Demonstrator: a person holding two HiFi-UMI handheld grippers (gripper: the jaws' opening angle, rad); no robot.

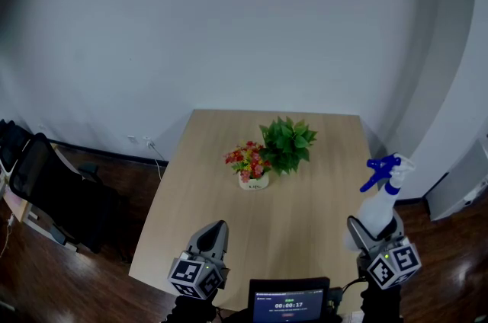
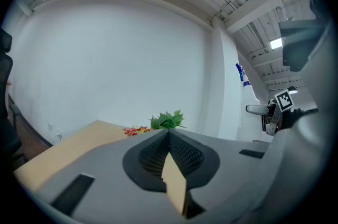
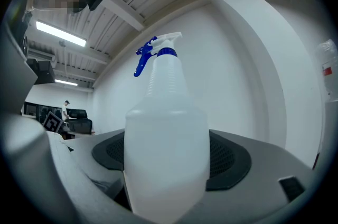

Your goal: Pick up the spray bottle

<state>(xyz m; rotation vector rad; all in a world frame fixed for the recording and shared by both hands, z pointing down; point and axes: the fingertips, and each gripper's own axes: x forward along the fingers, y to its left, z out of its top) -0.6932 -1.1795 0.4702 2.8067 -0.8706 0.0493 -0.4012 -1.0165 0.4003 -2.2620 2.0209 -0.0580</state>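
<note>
A white spray bottle (image 1: 379,205) with a blue trigger head stands upright in my right gripper (image 1: 364,231), near the table's right front corner. In the right gripper view the spray bottle (image 3: 165,149) fills the middle, and the right gripper (image 3: 165,194) is shut on its body. My left gripper (image 1: 213,235) hovers over the table's front edge, jaws together with nothing between them. In the left gripper view the left gripper (image 2: 169,136) is shut, and the bottle's blue head (image 2: 240,73) shows far to the right.
A wooden table (image 1: 206,177) carries a small pot of red and yellow flowers (image 1: 249,164) and a green plant (image 1: 287,142) near its middle. A black chair (image 1: 53,192) stands to the left on the dark floor. A screen (image 1: 288,304) sits at the bottom edge.
</note>
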